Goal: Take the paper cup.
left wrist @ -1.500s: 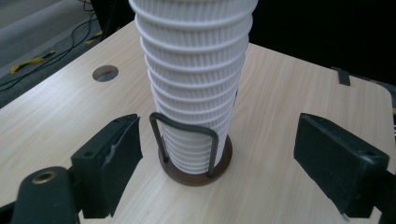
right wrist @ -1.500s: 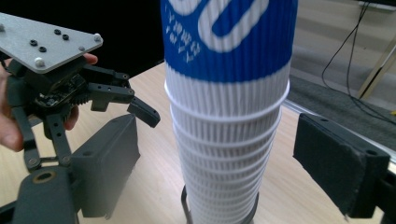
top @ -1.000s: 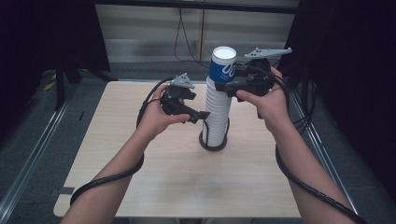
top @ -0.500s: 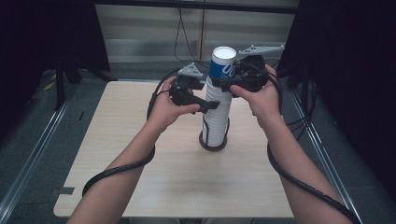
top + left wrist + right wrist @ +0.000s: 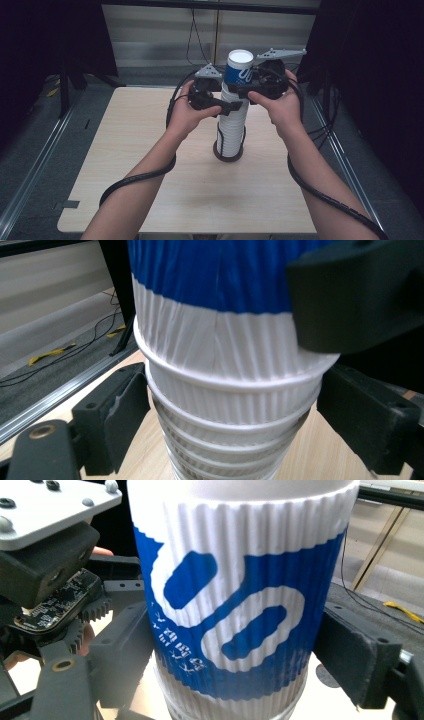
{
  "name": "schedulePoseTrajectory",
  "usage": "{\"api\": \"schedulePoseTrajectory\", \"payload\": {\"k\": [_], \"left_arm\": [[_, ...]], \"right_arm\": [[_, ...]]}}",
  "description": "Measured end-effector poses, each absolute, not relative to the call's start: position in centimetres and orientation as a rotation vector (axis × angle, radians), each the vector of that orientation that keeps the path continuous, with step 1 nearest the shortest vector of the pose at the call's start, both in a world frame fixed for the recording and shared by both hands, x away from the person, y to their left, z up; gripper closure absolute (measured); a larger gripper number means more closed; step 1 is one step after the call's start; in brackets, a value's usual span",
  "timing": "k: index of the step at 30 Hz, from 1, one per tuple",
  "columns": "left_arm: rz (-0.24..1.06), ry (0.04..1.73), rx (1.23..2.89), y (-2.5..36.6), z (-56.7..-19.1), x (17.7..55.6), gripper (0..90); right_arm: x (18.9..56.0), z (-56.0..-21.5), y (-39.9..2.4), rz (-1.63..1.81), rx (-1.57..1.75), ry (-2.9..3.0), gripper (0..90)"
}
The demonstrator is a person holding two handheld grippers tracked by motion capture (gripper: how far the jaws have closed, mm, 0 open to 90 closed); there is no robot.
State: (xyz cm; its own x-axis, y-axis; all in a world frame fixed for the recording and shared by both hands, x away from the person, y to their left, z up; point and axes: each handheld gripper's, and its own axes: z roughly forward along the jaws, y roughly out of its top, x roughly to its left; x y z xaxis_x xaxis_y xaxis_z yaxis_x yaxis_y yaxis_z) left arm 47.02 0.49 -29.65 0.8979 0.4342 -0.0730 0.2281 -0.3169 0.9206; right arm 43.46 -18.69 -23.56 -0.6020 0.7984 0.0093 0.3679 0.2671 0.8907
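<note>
Both hands have come in closer to the tall stack of white cups [image 5: 231, 130], which stands upright near the middle of the tabletop [image 5: 150, 150]. On top sits a blue and white cup [image 5: 238, 70]. The left hand-held gripper [image 5: 226, 106] now has its jaws apart, one on each side of the white cups just below the blue one. The right hand-held gripper [image 5: 239, 90] has its jaws on both sides of the blue and white cup; I cannot tell if they press it.

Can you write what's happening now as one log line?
right gripper: around blue-and-white top cup | left gripper: around white cup stack below | stack upright on table
</note>
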Motion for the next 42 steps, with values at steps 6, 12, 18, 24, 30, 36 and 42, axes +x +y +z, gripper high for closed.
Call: {"api": "schedulePoseTrajectory", "payload": {"k": [6,12,18,24,30,36,42], "left_arm": [[0.23,0.481,1.912,0.3,-29.6,46.9,13.6],[0.228,0.493,1.903,0.3,-29.7,46.9,13.5],[0.234,0.489,1.906,0.2,-29.6,46.8,13.5],[0.237,0.486,1.914,0.1,-29.5,46.7,13.6],[0.242,0.483,1.922,0.0,-29.4,46.6,13.6],[0.241,0.482,1.925,-0.1,-29.4,46.6,13.6],[0.245,0.479,1.934,-0.2,-29.3,46.5,13.6]], "right_arm": [[43.4,-22.8,-18.9,1.319,1.056,2.082,19.9],[43.2,-22.2,-18.9,1.337,1.045,2.07,19.9],[43.1,-21.5,-19.0,1.35,1.028,2.063,20.0],[42.9,-21.0,-19.2,1.389,1.029,2.037,20.3],[42.8,-20.7,-19.3,1.407,1.024,2.021,20.4],[42.7,-20.2,-19.4,1.431,1.012,2.005,20.5],[42.7,-19.9,-19.5,1.449,1.001,1.989,20.5]]}}
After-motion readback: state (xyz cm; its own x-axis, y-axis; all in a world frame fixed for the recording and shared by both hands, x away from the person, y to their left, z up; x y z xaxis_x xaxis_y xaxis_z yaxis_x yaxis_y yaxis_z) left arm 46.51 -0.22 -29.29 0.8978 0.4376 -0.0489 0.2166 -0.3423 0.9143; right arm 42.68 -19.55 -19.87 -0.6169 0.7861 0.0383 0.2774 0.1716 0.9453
